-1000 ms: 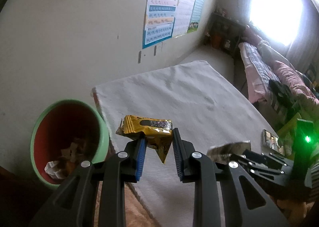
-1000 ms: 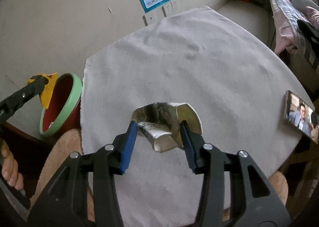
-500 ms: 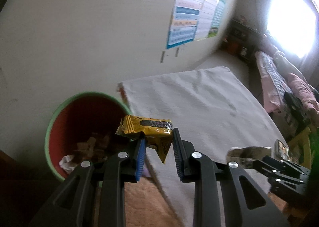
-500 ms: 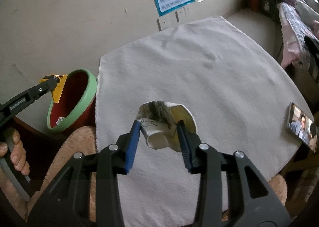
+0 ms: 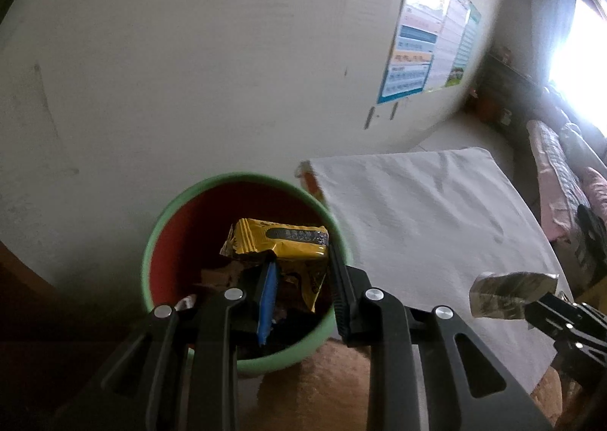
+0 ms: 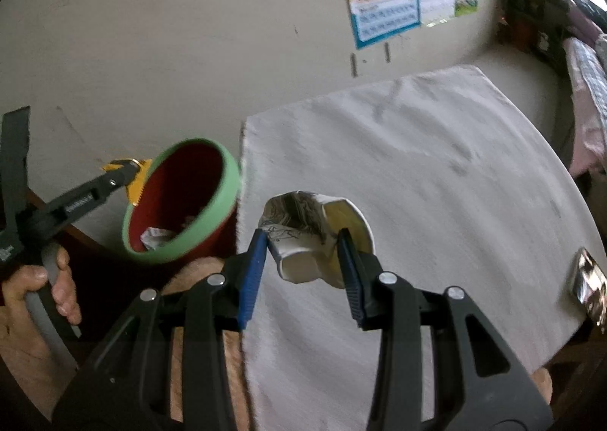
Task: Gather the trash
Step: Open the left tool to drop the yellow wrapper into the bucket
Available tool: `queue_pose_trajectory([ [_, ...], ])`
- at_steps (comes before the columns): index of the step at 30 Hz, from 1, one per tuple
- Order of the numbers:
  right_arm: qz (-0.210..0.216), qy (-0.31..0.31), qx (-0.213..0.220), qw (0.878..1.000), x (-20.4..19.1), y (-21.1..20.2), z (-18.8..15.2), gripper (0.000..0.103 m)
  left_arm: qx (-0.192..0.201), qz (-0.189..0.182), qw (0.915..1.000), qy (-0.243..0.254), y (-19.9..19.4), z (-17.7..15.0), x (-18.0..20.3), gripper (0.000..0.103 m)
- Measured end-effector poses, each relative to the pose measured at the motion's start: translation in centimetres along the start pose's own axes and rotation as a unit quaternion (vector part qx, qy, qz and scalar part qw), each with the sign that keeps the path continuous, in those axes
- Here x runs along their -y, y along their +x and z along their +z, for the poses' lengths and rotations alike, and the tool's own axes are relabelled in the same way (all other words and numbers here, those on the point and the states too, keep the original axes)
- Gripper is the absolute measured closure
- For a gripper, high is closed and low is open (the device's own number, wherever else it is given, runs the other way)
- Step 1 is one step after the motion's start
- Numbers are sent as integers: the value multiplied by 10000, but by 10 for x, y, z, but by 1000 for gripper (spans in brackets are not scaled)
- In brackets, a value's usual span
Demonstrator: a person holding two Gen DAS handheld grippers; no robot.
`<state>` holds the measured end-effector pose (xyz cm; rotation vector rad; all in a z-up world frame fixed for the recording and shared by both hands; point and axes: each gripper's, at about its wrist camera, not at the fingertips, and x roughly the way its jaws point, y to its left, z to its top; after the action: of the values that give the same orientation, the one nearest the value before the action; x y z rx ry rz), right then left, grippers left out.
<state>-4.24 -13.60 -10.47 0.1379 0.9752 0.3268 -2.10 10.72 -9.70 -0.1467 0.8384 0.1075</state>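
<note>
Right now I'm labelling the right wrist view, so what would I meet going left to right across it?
Person's hand → yellow wrapper in the left tongs → bin → crushed paper cup in the right tongs → phone at the table's right edge.
</note>
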Motion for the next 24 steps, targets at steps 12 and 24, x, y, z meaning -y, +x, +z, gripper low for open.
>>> queue_pose_trajectory([
  [12,399,-554,6,9977,-69,31,39,65,13,204,9994,-297,2,3,-40,79],
  [24,544,-988,-20,9936,-121,53,57,65,-8,240,9980,-581,8,2,-74,79],
])
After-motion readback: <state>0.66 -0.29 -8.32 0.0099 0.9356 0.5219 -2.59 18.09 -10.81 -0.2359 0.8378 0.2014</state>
